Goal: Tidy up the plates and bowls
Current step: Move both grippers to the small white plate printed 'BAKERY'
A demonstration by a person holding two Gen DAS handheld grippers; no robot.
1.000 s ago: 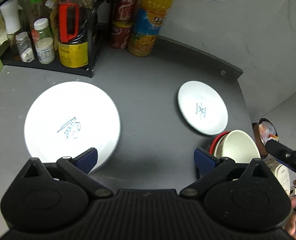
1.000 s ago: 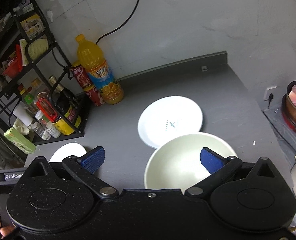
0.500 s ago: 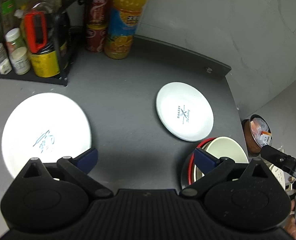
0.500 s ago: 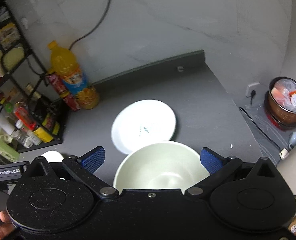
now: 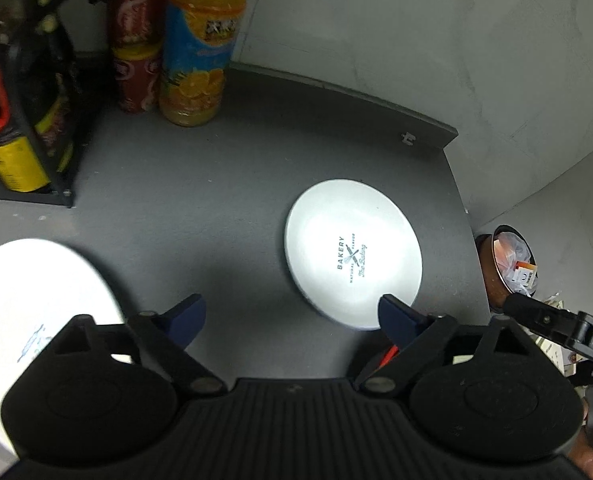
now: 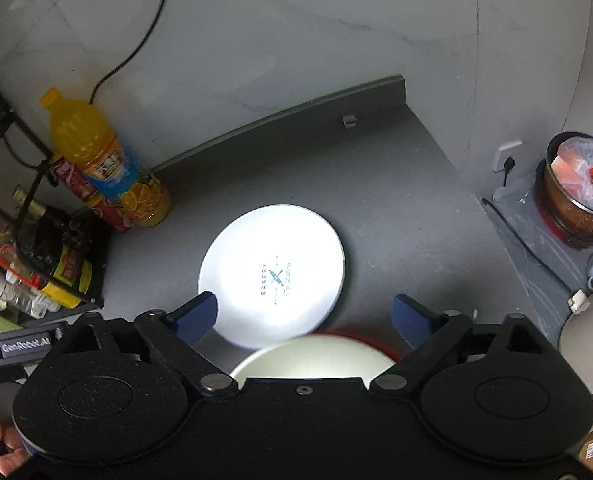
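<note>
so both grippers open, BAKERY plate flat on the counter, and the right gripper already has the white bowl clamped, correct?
Not quite. In the right wrist view the right gripper is open and the white bowl sits below it, unclamped. The rest holds: left gripper open, BAKERY plate flat on the counter.

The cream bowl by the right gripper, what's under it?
A red rim shows along the cream bowl's far edge, so something red sits beneath. The right gripper body covers the rest, hiding what it is.
</note>
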